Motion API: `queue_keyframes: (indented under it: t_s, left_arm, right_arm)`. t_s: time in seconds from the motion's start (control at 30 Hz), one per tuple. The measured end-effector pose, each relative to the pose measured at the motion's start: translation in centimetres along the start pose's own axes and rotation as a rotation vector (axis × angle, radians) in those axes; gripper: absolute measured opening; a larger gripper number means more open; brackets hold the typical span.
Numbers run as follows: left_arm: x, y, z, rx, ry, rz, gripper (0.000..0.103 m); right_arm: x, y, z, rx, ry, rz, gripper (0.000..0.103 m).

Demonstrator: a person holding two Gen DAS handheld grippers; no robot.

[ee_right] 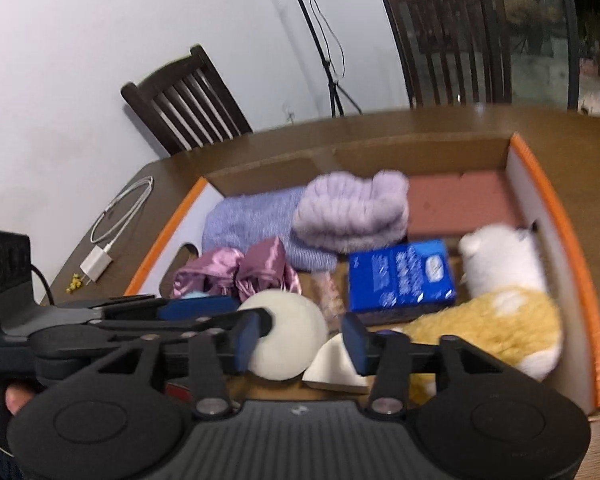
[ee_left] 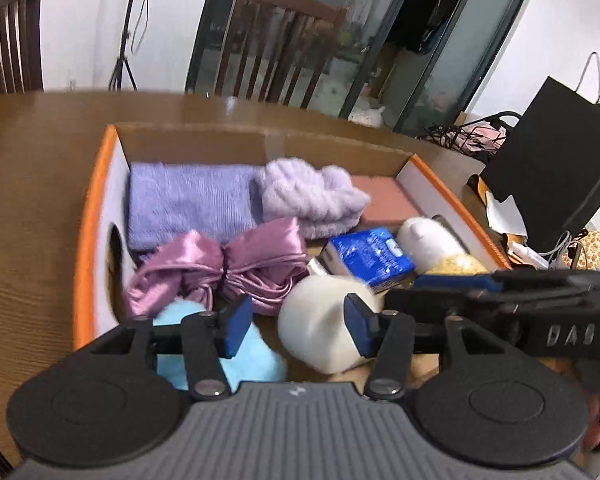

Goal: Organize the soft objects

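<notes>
My orange-rimmed cardboard box (ee_left: 100, 184) holds a knitted lilac cloth (ee_left: 188, 204), fluffy lilac towel (ee_left: 312, 196), satin bow (ee_left: 220, 268), blue packet (ee_left: 370, 256) and plush toy (ee_right: 500, 300); both my fingers stand released.

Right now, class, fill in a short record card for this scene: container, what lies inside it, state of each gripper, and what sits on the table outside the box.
container: open cardboard box with orange edges, on a wooden table
back row: lavender knit cloth, fluffy lilac headband, pink block
middle: pink satin bow, blue packet
front: cream ball, light blue plush
right side: white and yellow plush toy
left gripper: open, empty
right gripper: open, empty
outside box: white charger and cable
</notes>
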State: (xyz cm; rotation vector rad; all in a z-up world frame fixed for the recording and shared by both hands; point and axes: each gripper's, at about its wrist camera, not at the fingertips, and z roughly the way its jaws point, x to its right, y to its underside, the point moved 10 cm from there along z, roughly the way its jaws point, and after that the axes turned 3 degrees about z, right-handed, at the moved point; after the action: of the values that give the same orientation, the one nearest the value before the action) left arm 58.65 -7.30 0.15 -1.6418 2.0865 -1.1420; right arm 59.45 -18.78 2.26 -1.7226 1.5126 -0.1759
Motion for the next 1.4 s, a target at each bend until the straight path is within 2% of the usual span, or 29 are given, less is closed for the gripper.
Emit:
queue_keyframes:
  t_s: [0.27,0.4,0.47,0.5,0.53,0.6,0.73,0.83,1.13,1.27,1.4]
  left_arm:
    - [1.5,-1.7,-7.8,0.123,-0.073,0.072,0.065]
    - [2.5,-0.6,-11.8,0.203,-0.116,0.096,0.071]
    - [3.1,0.3,-13.8,0.258,-0.147,0.107,0.077]
    - [3.3,0.8,-14.7,0.298,-0.172,0.112,0.084]
    - [3.4,1.2,-15.7,0.343,-0.199,0.116,0.091]
    - [3.7,2.4,-17.6,0.444,-0.256,0.115,0.099]
    - [4.3,5.2,-20.1,0.566,-0.322,0.102,0.103]
    - [4.6,7.4,-21.2,0.608,-0.345,0.092,0.103]
    - [6.1,13.6,-24.3,0.629,-0.369,0.1,0.103]
    - [7.3,18.1,-26.6,0.681,-0.341,0.107,0.103]
    - [8.4,22.4,-29.1,0.713,-0.381,0.152,0.103]
  right_arm:
    - [-0.4,-2.2,-7.8,0.12,0.061,-0.073,0.055]
    - [-0.2,-1.4,-11.8,0.175,0.071,-0.077,0.059]
    - [-0.2,-0.3,-13.1,0.205,0.091,-0.095,0.062]
    - [-0.4,0.2,-13.8,0.233,0.092,-0.116,0.069]
    - [-0.6,0.9,-14.5,0.267,0.094,-0.141,0.081]
    - [-0.8,2.2,-15.5,0.355,0.124,-0.18,0.091]
    - [-0.3,5.1,-18.0,0.543,0.187,-0.207,0.102]
    - [0.4,7.3,-19.3,0.634,0.228,-0.201,0.103]
    - [1.2,13.6,-21.4,0.659,0.254,-0.159,0.103]
    - [0.3,17.3,-23.1,0.686,0.262,-0.202,0.103]
    - [-0.8,21.7,-23.6,0.685,0.245,-0.191,0.103]
